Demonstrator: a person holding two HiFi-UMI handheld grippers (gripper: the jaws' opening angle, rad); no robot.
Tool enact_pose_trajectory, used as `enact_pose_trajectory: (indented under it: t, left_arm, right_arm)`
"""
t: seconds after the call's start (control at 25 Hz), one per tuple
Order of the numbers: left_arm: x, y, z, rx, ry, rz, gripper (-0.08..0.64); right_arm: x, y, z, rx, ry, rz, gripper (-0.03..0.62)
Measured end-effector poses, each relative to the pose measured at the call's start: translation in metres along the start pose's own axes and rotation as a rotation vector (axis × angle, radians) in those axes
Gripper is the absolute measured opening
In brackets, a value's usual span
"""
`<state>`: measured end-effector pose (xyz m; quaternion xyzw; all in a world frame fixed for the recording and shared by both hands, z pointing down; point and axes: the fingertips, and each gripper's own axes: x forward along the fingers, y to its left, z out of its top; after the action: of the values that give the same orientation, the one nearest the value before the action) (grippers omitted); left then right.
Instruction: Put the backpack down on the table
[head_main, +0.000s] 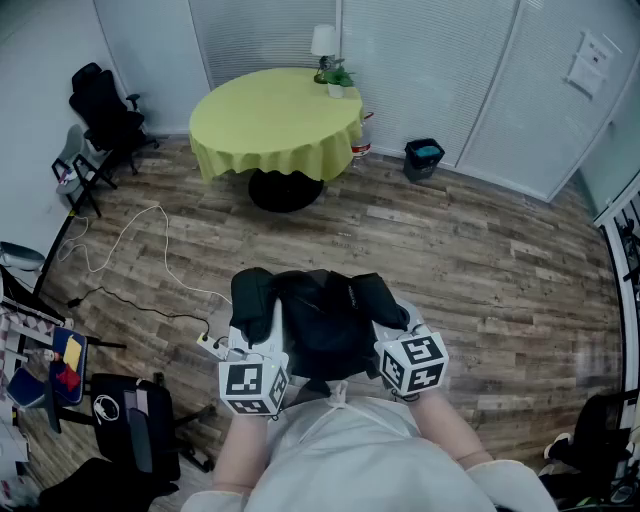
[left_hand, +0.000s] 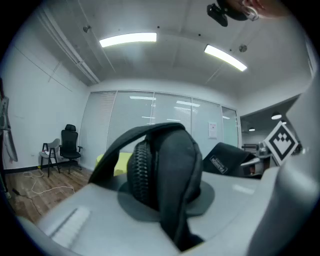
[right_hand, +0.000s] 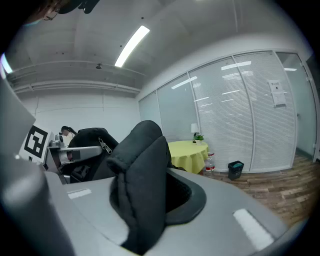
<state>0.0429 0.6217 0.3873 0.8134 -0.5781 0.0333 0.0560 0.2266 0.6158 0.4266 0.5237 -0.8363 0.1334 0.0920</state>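
Note:
I hold a black backpack (head_main: 325, 322) in the air in front of my chest, above the wooden floor. My left gripper (head_main: 251, 322) is shut on its left shoulder strap (left_hand: 162, 172), a padded black band with a zip that stands between the grey jaws. My right gripper (head_main: 396, 320) is shut on the right padded strap (right_hand: 140, 167). In the left gripper view my left gripper (left_hand: 165, 197) looks toward the round table with the yellow-green cloth (head_main: 270, 125), which stands some way ahead. The same table (right_hand: 189, 149) shows past my right gripper (right_hand: 150, 197).
A white lamp (head_main: 324, 42) and a small plant (head_main: 338, 77) stand on the table's far right edge. A black office chair (head_main: 105, 112) is at the far left, a white cable (head_main: 130, 240) lies on the floor, and a black bin (head_main: 424, 156) stands by the glass wall.

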Motion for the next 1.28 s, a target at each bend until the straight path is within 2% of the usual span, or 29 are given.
enact_pose_trajectory:
  t: [0.4, 0.6, 0.8, 0.96, 1.28]
  left_arm:
    - [0.014, 0.002, -0.008, -0.01, 0.024, -0.012, 0.04]
    - [0.025, 0.008, -0.02, -0.043, 0.044, -0.01, 0.041]
    - [0.06, 0.033, -0.028, -0.073, 0.061, -0.019, 0.041]
    - [0.099, 0.066, -0.017, -0.08, 0.047, -0.013, 0.041]
    - [0.176, 0.105, 0.015, -0.02, 0.004, -0.062, 0.04]
  right_arm:
    - [0.009, -0.006, -0.005, -0.002, 0.018, -0.01, 0.037]
    - [0.02, -0.013, -0.009, 0.025, 0.04, -0.012, 0.037]
    - [0.061, -0.02, -0.005, 0.024, 0.068, -0.013, 0.037]
    - [0.104, -0.02, 0.014, 0.014, 0.06, -0.014, 0.037]
    - [0.178, -0.043, 0.058, 0.037, -0.006, -0.031, 0.037]
